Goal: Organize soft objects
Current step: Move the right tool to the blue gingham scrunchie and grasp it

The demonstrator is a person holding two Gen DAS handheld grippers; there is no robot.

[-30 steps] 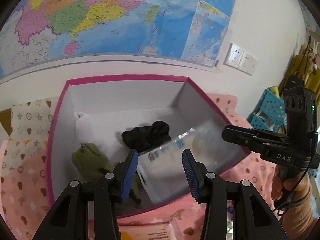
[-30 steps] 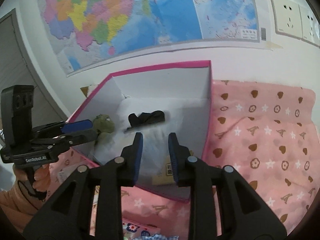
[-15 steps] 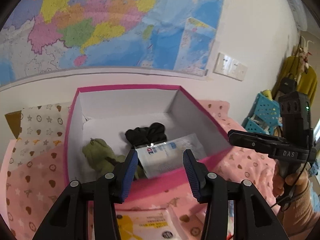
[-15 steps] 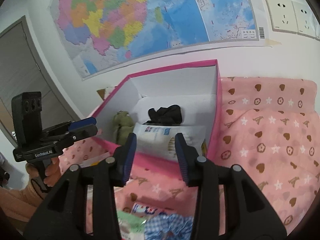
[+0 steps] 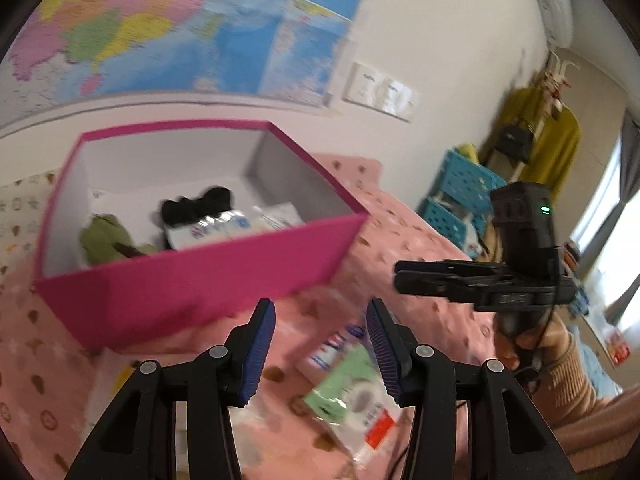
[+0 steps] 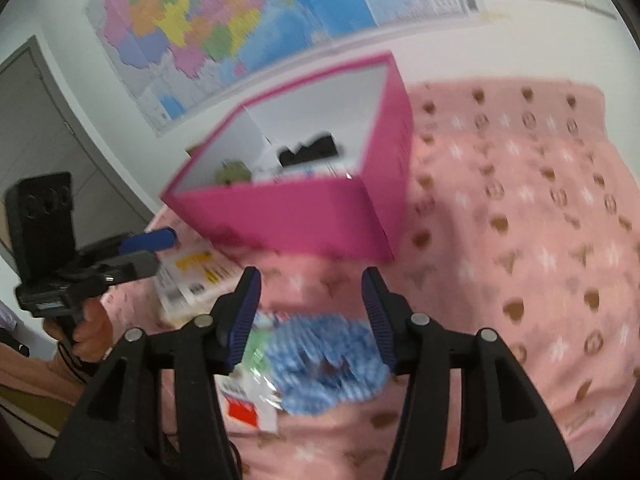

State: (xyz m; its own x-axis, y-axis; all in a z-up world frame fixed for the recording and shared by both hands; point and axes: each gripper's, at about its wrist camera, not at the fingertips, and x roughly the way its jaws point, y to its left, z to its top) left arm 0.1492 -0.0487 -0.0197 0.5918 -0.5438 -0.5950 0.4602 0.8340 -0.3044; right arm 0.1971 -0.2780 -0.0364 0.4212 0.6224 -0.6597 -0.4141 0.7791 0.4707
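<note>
A pink box (image 5: 208, 280) with a white inside stands on the pink bedspread by the wall. It holds a green plush toy (image 5: 106, 236), a black cloth (image 5: 196, 208) and a white-blue packet (image 5: 224, 228). It also shows in the right wrist view (image 6: 304, 212). My left gripper (image 5: 320, 312) is open and empty in front of the box, above a green-white packet (image 5: 352, 396). My right gripper (image 6: 312, 284) is open and empty above a blue checked cloth (image 6: 324, 356). In the left wrist view the right gripper (image 5: 404, 272) shows from the side.
A yellow-white packet (image 6: 196, 276) lies left of the box's front. Blue crates (image 5: 460, 196) and a yellow coat (image 5: 540, 140) stand at the right. A map (image 6: 240, 24) hangs on the wall behind the box. The left gripper (image 6: 160, 244) shows in the right wrist view.
Both grippers have pulled back from the box and opened wider. The white-blue packet now lies inside the box. The loose packets and the checked cloth have come into view below the grippers.
</note>
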